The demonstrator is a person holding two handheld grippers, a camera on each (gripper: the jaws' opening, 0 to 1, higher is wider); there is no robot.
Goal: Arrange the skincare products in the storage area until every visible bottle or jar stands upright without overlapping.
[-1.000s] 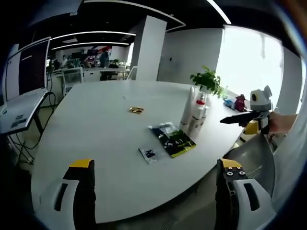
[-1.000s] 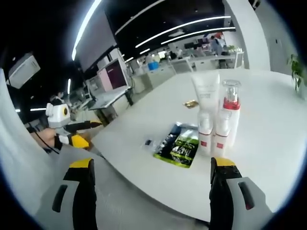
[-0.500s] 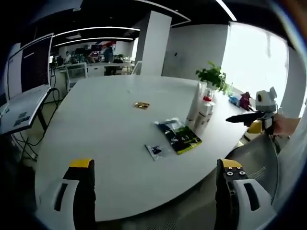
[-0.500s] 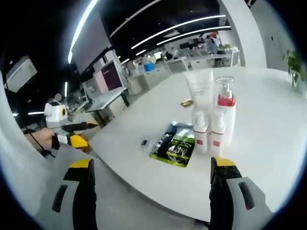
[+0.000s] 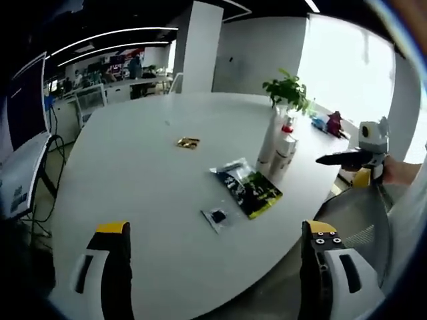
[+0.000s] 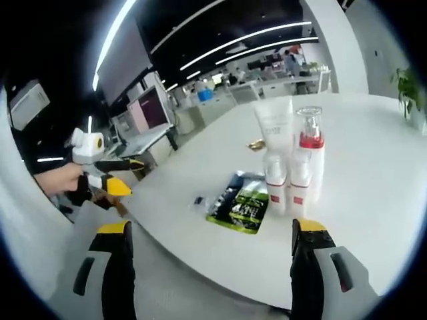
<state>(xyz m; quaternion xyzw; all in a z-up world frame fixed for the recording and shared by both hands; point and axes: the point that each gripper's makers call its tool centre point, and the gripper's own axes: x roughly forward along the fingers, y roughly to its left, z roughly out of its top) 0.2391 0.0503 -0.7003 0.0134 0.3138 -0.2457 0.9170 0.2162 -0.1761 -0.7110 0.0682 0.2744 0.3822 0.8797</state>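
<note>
Approach stage, nothing gripped: left gripper (image 5: 212, 273) and right gripper (image 6: 208, 270) both spread wide and empty, off the white table (image 5: 133, 180). Bottles (image 6: 290, 170) upright, touching, just beside the green sachet (image 6: 241, 205) lying flat. Next, probably: reach in toward the cluster and separate without toppling.

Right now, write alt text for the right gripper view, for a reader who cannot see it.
A cluster of upright skincare bottles stands on a white table, with a green-and-black sachet lying flat beside them. The right gripper hovers open at the table's near edge; the left gripper is off to the side.
</note>
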